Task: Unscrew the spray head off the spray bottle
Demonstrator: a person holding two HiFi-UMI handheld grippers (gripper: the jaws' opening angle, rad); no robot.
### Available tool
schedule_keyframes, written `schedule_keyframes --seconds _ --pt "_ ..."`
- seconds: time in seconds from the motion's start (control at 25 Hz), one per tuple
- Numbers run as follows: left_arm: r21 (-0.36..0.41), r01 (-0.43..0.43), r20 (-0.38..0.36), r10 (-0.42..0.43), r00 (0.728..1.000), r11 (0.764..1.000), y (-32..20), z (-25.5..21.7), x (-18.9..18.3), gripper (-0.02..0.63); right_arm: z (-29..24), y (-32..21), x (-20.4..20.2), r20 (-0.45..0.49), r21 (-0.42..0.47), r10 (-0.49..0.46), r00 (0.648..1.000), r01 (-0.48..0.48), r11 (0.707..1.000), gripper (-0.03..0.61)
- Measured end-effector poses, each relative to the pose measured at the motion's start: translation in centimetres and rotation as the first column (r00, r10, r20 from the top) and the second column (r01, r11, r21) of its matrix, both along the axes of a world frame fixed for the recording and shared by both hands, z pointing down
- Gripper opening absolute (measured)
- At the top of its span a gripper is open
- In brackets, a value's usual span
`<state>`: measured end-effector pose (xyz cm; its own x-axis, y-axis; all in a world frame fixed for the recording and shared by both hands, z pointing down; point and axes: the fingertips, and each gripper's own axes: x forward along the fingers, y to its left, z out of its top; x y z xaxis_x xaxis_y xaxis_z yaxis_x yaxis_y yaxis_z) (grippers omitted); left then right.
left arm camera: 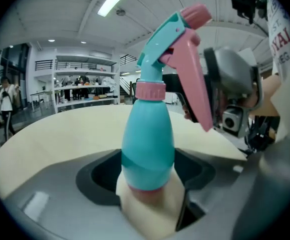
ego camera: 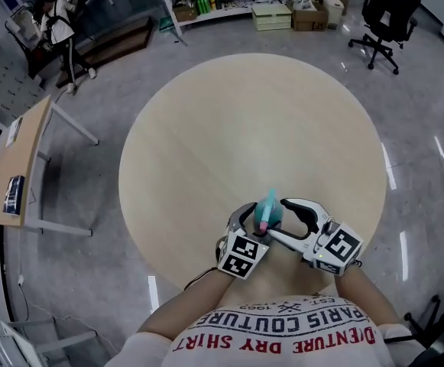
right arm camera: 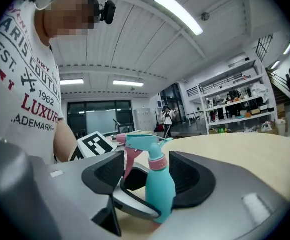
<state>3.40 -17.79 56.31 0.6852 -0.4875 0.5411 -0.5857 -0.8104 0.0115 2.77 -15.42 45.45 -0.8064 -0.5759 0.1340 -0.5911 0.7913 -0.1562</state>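
Spray bottle (ego camera: 268,211): teal, upright at the near edge of the round table (ego camera: 244,121), just in front of the person
Spray head (left arm camera: 177,44): teal top with a pink nozzle cap and a long pink trigger (left arm camera: 193,86), seated on the bottle above a pink collar (left arm camera: 149,90)
Left gripper (left arm camera: 147,184): jaws clamped on the lower body of the bottle, one dark pad on each side, the base resting on the tabletop between them
Right gripper (right arm camera: 147,174): jaws spread wide with the bottle standing in the gap; the neck and collar sit clear of both pads and the head rises above them
Relation of the two: in the head view both tools meet at the bottle, left one from the near left, right one from the near right, marker cubes towards the person
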Motion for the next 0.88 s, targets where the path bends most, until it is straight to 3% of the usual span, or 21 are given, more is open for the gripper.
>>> schedule_keyframes --seconds 0.2,0.48,0.68,0.88 --pt "0.006 0.069 0.011 -0.069 0.998 0.998 0.0 0.2 0.2 0.324 -0.3 0.0 -0.7 -0.003 0.011 0.048 0.999 -0.048 0.999 0.302" --pt "0.020 0.022 0.019 -0.022 1.000 1.000 0.5 -0.2 0.5 0.324 0.0 -0.5 -1.1 -0.036 0.003 0.048 0.998 -0.048 0.999 0.305" --pt "0.021 -0.132 -0.003 0.132 0.991 0.991 1.0 0.1 0.9 0.324 0.1 0.2 -0.3 -0.046 -0.003 -0.036 0.998 0.036 0.999 0.293" --pt "0.009 -0.337 -0.006 0.337 0.941 0.941 2.0 0.1 0.1 0.324 -0.3 1.1 0.4 -0.045 -0.006 -0.110 0.993 0.110 0.994 0.262"
